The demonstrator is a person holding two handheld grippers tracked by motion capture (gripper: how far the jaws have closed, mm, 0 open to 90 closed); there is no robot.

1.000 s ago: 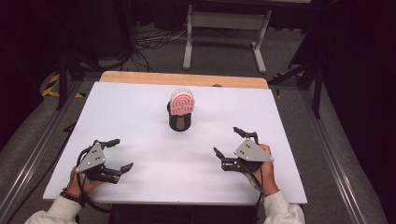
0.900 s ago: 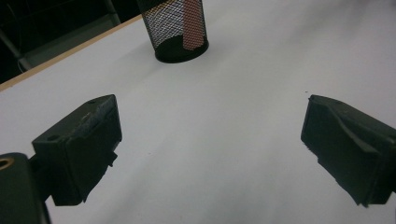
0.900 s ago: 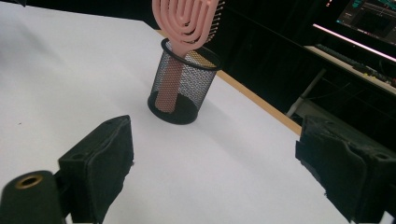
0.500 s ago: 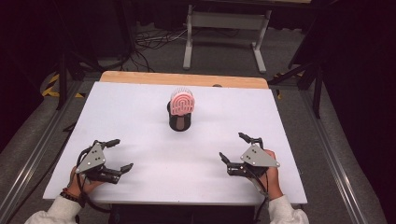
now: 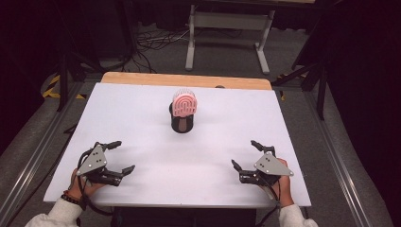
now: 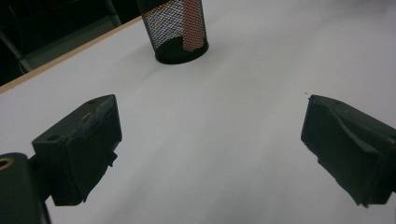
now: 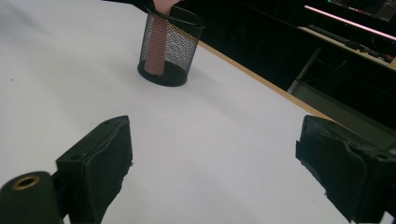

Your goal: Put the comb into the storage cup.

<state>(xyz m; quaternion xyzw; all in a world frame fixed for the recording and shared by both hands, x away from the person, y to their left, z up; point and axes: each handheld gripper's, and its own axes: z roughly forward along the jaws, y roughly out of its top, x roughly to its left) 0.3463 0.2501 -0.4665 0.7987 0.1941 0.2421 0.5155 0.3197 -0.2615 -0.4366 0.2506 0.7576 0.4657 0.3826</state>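
My left gripper (image 5: 112,157) and right gripper (image 5: 250,157) rest near my edge of the table (image 5: 142,109), jaws spread wide and empty. The brush (image 5: 184,104) stands in the mesh cup (image 5: 182,123) mid-table, well away from both. I reckon a careless grab at the brush could tip the light cup over

Even overhead light falls on the white bench (image 5: 142,109), which glows brightly against a dim, nearly black room. Shadows are soft and short. In both gripper views the near black jaws look slightly blurred, and the pictures are grainy.
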